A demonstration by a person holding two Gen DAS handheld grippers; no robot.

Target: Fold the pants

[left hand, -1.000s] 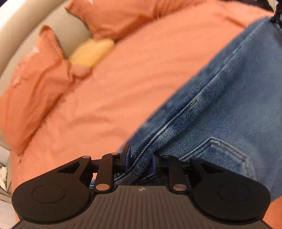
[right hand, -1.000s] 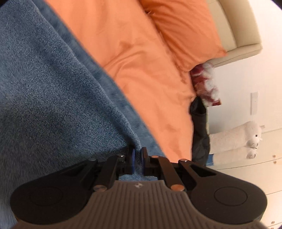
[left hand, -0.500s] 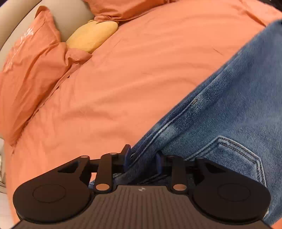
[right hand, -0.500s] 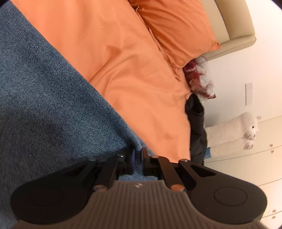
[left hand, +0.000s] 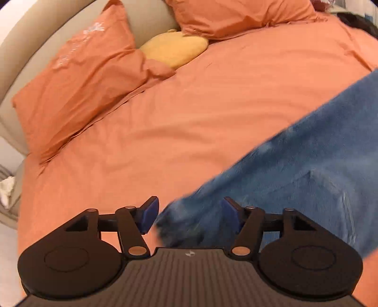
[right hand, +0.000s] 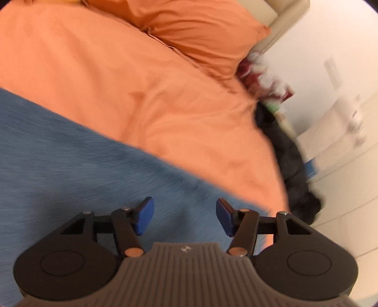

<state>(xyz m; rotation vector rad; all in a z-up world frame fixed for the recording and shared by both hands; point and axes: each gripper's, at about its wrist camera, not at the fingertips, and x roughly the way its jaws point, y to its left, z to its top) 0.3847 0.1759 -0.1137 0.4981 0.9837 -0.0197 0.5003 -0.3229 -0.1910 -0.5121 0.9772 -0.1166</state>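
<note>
My left gripper (left hand: pixel 189 216) stands wide, its blue pads (left hand: pixel 147 218) spread well apart and clamped on nothing. A blurred corner of the blue jeans (left hand: pixel 307 179) lies in the gap between them, nearer the right pad, and I cannot tell whether the cloth touches either pad. From there the jeans run up and to the right across the orange duvet (left hand: pixel 189 122). Farther off on the left an orange pillow (left hand: pixel 80 85) leans on the beige headboard (left hand: pixel 35 47), a yellow cushion (left hand: pixel 174 49) sits just beside it, and a second orange pillow (left hand: pixel 236 16) lies to the right of that (the three of them crowd together at the head of the bed).

My right gripper (right hand: pixel 184 218) is likewise spread wide and holds nothing. The jeans (right hand: pixel 70 160) fill the left and lower part of its view and pass under both pads (right hand: pixel 144 218); whether the pads touch the denim I cannot tell. Their straight edge slants down to the right over the duvet (right hand: pixel 141 82). Beyond it an orange pillow (right hand: pixel 208 30) lies at the top, and something dark (right hand: pixel 290 165), too blurred to name, hangs at the bed's right edge against the white wall (right hand: pixel 330 35).
</note>
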